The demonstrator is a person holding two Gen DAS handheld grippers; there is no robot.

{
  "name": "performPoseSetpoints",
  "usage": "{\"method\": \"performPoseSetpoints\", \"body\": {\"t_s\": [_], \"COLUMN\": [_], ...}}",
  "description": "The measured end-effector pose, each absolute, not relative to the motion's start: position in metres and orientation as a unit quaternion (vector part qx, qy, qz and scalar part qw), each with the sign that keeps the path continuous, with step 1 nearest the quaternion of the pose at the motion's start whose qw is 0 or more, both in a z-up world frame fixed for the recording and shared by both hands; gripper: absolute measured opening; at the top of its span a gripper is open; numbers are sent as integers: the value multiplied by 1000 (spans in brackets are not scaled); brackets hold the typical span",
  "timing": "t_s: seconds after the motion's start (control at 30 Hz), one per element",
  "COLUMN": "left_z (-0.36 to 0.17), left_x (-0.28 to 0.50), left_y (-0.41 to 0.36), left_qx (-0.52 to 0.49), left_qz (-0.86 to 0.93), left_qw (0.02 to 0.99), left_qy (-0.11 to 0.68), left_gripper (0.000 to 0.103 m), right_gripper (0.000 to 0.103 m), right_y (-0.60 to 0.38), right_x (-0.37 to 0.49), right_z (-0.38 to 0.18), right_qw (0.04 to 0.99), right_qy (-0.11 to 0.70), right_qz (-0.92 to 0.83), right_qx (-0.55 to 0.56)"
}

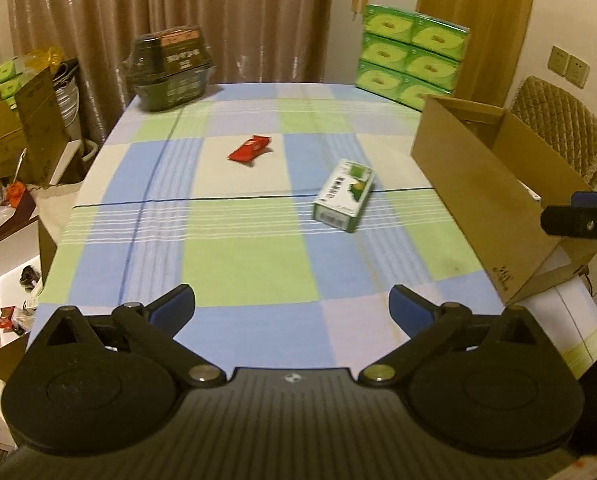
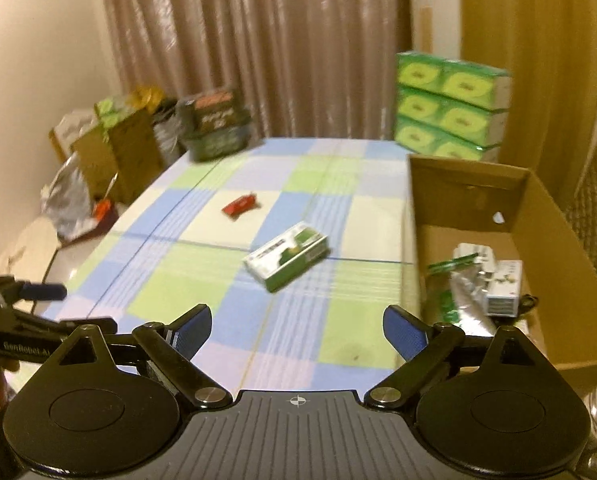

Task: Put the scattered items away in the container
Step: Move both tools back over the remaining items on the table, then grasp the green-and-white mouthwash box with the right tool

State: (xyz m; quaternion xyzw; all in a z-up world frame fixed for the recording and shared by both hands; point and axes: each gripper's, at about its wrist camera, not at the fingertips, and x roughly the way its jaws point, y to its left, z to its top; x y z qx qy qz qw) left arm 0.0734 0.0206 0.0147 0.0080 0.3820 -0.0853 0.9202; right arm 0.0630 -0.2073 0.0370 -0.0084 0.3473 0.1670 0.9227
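Fingers of the left gripper (image 1: 292, 308) and the right gripper (image 2: 297, 330) are spread apart, holding nothing. Green-and-white box (image 1: 344, 195) and red packet (image 1: 251, 148) lie on the checked tablecloth (image 1: 250, 264), well ahead of both. Cardboard box (image 2: 566, 280) at the table's right edge holds a small white box (image 2: 503, 294) and green-and-silver packets (image 2: 456, 290).

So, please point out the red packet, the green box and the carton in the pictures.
red packet (image 1: 251, 149), left wrist view, middle of its wrapper.
green box (image 1: 344, 195), left wrist view, its printed top face.
carton (image 2: 562, 280), right wrist view, inside of its right wall.
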Motion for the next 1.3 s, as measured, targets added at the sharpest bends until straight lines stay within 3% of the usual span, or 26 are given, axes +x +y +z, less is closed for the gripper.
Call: {"method": "performPoseSetpoints", "body": {"t_s": [0.43, 0.8, 1.1, 1.3], "left_z": [-1, -34, -60, -74], "left_x": [123, 209, 259, 276], "left_y": [73, 84, 76, 75], "left_qx": [28, 71, 80, 70], "left_qz": [-84, -112, -135, -136], "left_qw": [918, 908, 903, 903], "left_qy": [386, 398, 400, 402], "left_gripper": [101, 101, 101, 101], "right_gripper": [93, 92, 92, 75], "right_y": [-142, -131, -117, -108], "right_x": [131, 225, 278, 294], "right_z": [-3, -56, -90, -109], "right_qw": [906, 890, 881, 874], "right_qy": [388, 432, 448, 471], "right_qz": [168, 95, 50, 27], "right_qx": [-1, 115, 145, 115]}}
